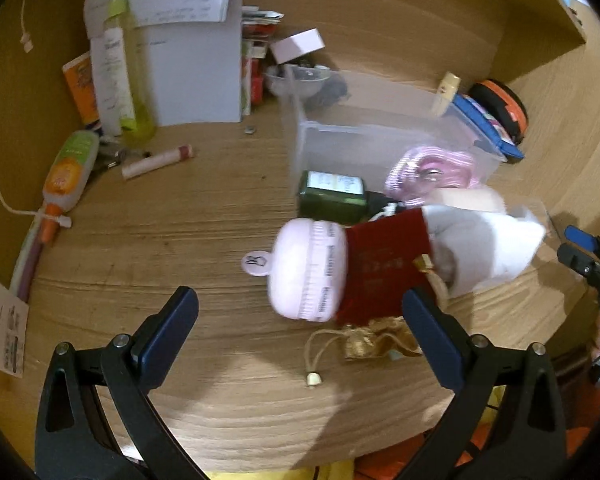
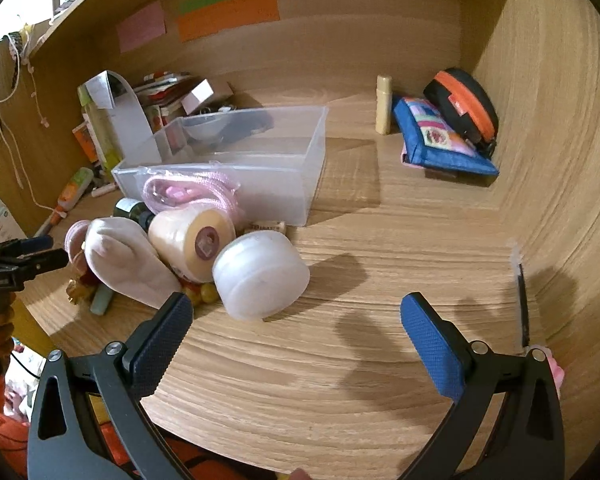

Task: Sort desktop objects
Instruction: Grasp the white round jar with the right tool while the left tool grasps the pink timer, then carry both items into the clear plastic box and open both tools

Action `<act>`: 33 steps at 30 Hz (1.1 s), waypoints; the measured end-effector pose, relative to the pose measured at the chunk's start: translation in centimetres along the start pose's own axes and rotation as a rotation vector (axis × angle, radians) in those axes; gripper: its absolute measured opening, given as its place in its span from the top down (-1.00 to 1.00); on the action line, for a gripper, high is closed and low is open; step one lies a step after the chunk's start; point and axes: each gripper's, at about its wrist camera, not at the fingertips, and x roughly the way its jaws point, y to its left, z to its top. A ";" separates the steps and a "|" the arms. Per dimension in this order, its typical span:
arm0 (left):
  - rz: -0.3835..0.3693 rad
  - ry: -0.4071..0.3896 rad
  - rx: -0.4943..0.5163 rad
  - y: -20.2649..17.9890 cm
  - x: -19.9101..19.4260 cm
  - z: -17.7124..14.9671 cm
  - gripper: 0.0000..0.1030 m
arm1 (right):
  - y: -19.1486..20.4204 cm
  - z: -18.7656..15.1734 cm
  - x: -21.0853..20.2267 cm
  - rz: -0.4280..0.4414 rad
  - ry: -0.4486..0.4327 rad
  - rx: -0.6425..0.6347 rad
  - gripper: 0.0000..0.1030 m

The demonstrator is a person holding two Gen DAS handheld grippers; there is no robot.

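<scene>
While both your tools hang spread wide and empty, your left tool [image 1: 300, 336] faces the pink round case [image 1: 304, 276] near the clear bin [image 2: 236, 168]; your right tool [image 2: 296, 328] hovers right of the white jar [image 2: 260, 276].

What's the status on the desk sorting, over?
Left gripper open, empty. Right gripper open, empty. Clear bin holds almost nothing; pile in front unsorted, white jar nearest. Nothing blocking.

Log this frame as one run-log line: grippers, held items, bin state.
left gripper: open, empty | right gripper: open, empty | clear bin: nothing visible inside | pile before bin, white jar nearest right gripper
</scene>
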 end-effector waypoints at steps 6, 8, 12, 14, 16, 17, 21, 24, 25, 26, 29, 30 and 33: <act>0.012 0.006 -0.023 0.9 1.3 0.7 -0.62 | 0.4 0.2 2.6 0.068 0.053 0.006 -0.98; 0.006 0.017 -0.027 0.9 1.9 1.0 -0.61 | 0.8 0.4 3.4 0.076 0.070 -0.007 -0.93; 0.001 0.032 -0.019 0.7 3.1 1.3 -0.46 | 1.3 0.8 5.2 0.093 0.103 -0.024 -0.82; -0.003 0.044 -0.014 0.6 3.8 1.3 -0.39 | 1.4 1.0 6.1 0.103 0.126 -0.024 -0.71; 0.010 0.046 -0.017 0.6 4.4 1.4 -0.28 | 1.5 1.1 6.9 0.110 0.149 -0.027 -0.54; 0.015 0.047 -0.021 0.6 4.6 1.4 -0.24 | 1.5 1.1 7.2 0.114 0.157 -0.026 -0.42; 0.040 0.025 -0.023 0.7 4.8 1.5 -0.13 | 1.5 1.2 7.9 0.121 0.162 -0.015 -0.32; 0.053 0.013 -0.028 0.8 4.9 1.5 -0.13 | 1.2 1.3 8.0 0.121 0.153 -0.001 -0.32; 0.051 0.012 -0.033 0.9 4.8 1.6 -0.13 | 1.1 1.3 8.1 0.120 0.151 0.003 -0.32; 0.046 0.010 -0.036 0.9 4.8 1.6 -0.13 | 1.0 1.3 8.0 0.117 0.145 0.010 -0.32; 0.045 -0.019 -0.037 0.8 4.0 1.9 -0.13 | 0.7 1.5 7.5 0.111 0.122 0.016 -0.32; 0.047 -0.035 -0.032 0.6 3.5 2.1 -0.13 | 0.6 1.7 7.1 0.109 0.109 0.017 -0.32; 0.045 -0.081 -0.021 0.2 2.2 2.6 -0.13 | 0.6 2.4 5.7 0.104 0.069 0.016 -0.32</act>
